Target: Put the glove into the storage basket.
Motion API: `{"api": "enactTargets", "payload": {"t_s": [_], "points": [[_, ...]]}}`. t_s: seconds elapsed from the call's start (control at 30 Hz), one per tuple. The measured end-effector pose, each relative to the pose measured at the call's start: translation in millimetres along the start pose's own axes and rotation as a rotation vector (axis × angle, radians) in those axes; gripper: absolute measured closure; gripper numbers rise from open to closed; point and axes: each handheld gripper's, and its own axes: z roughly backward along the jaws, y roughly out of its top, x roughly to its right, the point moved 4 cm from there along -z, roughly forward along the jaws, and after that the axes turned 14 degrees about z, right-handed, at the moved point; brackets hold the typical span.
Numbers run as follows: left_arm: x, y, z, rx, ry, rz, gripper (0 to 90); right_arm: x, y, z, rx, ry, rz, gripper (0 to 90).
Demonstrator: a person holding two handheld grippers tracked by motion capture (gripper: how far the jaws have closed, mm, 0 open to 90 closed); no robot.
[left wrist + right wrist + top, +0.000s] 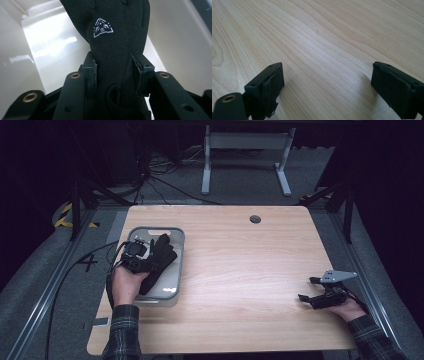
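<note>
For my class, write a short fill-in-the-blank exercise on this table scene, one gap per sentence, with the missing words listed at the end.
1. The left tool has a black ____ between its jaws.
2. The glove hangs over a grey ____ at the table's left side.
3. The right tool rests with its jaws open above bare ____ grain.
4. The logo printed on the glove is ____ in colour.

Missing words: glove; tray; wood; white
</note>
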Motion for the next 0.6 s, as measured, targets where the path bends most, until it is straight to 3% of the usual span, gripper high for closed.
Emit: {"api": "enactTargets", "payload": {"t_s": [0.1, 0.13, 0.3, 0.37, 0.6], "points": [[-2.8, -0.4, -4.3, -0.014, 0.028, 0.007, 51.9, 0.0, 0.0, 0.0, 0.000, 0.000, 0.000, 11.7], [-3.5, -0.2, -4.6, -0.016, 0.037, 0.007, 45.5, 0.0, 0.0, 0.0, 0.000, 0.000, 0.000, 11.8], [-6.0, 0.3, -3.5, 0.011, 0.047, 0.022, 33.7, 0.0, 0.0, 0.0, 0.000, 0.000, 0.000, 11.7], [-5.5, 1.1, 2.4, 0.049, 0.056, 0.023, 29.7, 0.0, 0.0, 0.0, 0.000, 0.000, 0.001, 11.7], [6.5, 4.0, 12.5, 0.100, 0.018, 0.004, 23.3, 0.0, 0.0, 0.0, 0.000, 0.000, 0.000, 11.7]]}}
